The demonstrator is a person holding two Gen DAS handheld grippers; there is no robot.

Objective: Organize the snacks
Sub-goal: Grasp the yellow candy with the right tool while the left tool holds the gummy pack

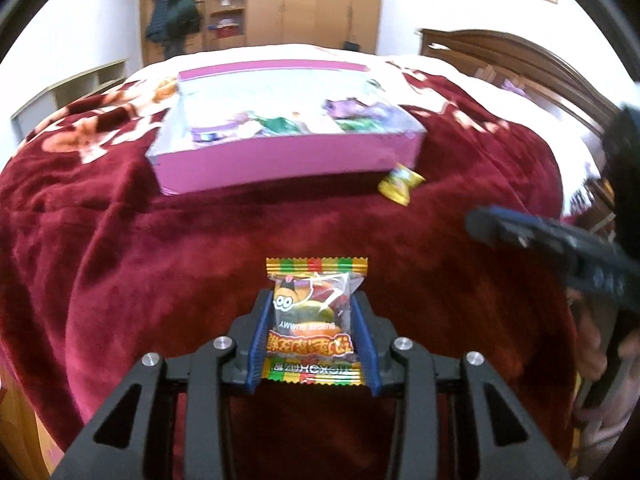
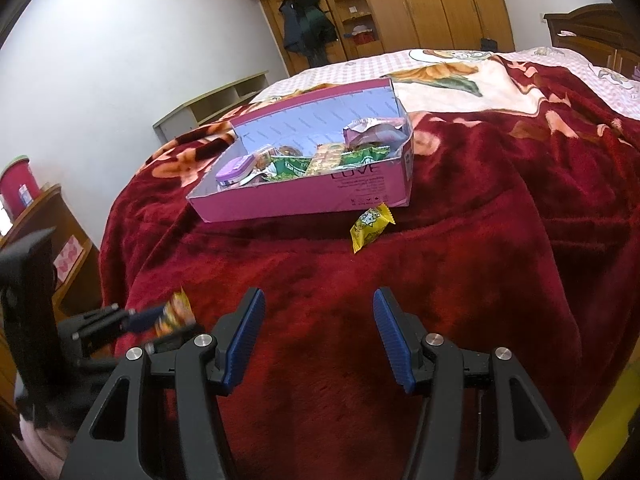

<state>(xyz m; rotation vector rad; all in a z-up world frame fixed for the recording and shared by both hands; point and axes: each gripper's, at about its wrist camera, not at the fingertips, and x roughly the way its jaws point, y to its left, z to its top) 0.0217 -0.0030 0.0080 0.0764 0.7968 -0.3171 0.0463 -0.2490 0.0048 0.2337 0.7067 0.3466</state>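
My left gripper [image 1: 314,300] is shut on a burger gummy packet [image 1: 314,316] and holds it above the red blanket, in front of the pink box [image 1: 280,156]. The packet also shows blurred at the left of the right wrist view [image 2: 176,314]. The pink box [image 2: 304,200] holds several wrapped snacks. A yellow candy packet [image 2: 370,224] lies on the blanket just in front of the box's right corner; it also shows in the left wrist view [image 1: 400,182]. My right gripper [image 2: 319,300] is open and empty, low over the blanket, short of the yellow packet.
The red floral blanket [image 2: 480,220] covers the bed. A wooden wardrobe [image 2: 420,4] and hanging coats stand at the back. A low shelf [image 2: 212,106] lines the left wall. A wooden nightstand with a red canister [image 2: 18,186] stands at left.
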